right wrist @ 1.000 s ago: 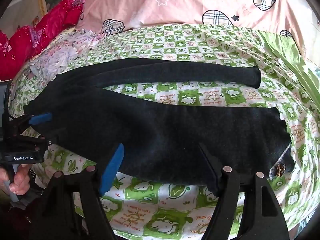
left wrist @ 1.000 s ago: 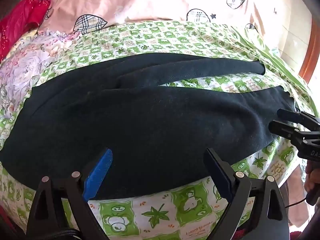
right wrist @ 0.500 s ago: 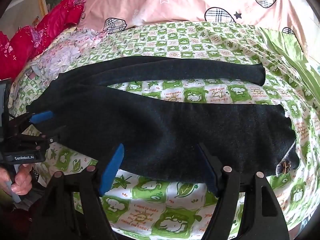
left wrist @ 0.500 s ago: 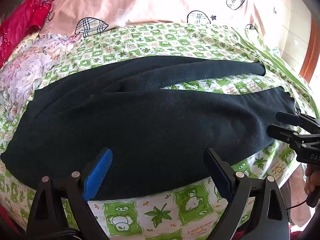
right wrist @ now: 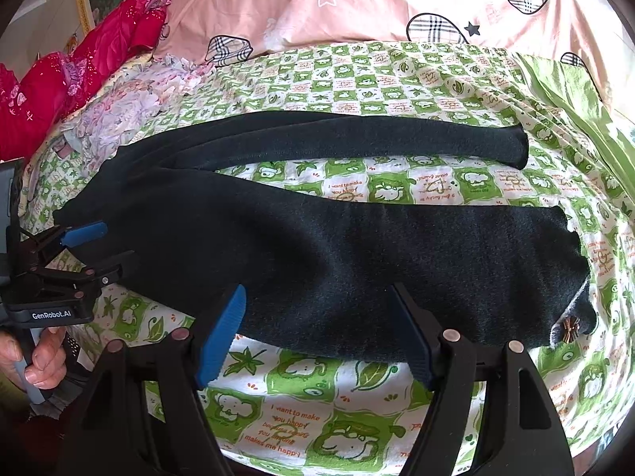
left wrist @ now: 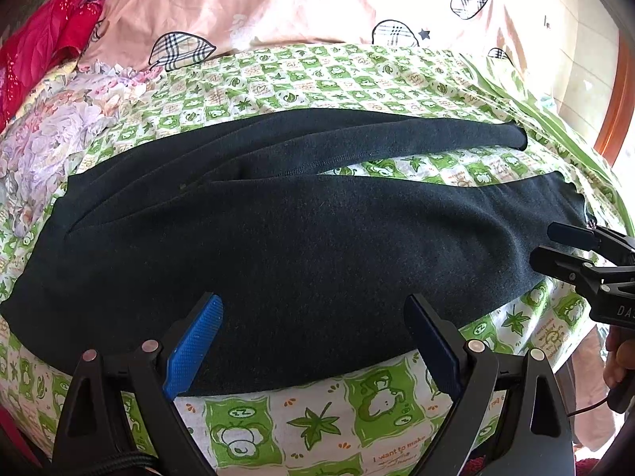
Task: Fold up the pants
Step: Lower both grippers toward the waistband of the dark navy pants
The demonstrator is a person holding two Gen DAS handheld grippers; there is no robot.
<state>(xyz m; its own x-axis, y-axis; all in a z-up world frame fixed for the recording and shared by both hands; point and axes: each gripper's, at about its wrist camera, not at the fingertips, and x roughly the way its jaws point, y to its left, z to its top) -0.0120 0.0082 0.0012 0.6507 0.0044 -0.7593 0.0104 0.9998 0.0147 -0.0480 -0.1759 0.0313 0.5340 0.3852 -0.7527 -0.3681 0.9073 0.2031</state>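
Observation:
Black pants [left wrist: 301,238] lie spread across the green-checked bed sheet [left wrist: 317,416], legs side by side with a gap of sheet between them; they also show in the right wrist view [right wrist: 357,261]. The waist end with a small bow [right wrist: 569,333] is at the right. My left gripper [left wrist: 313,341] is open, hovering over the near edge of the near leg. My right gripper [right wrist: 317,333] is open above the same leg's near edge. The right gripper [left wrist: 555,244] shows at the right edge of the left wrist view. The left gripper [right wrist: 99,246] shows at the left of the right wrist view.
A pink quilt with plaid hearts [right wrist: 357,4] lies along the back. Red fabric [right wrist: 79,67] and a floral cloth [right wrist: 115,111] are at the back left. A wooden bed frame [left wrist: 619,91] is at the far right. The bed's near edge runs under both grippers.
Both grippers have pulled back and risen slightly, so the pants sit a little farther off in both views. The pants have not moved. The jaws stayed open.

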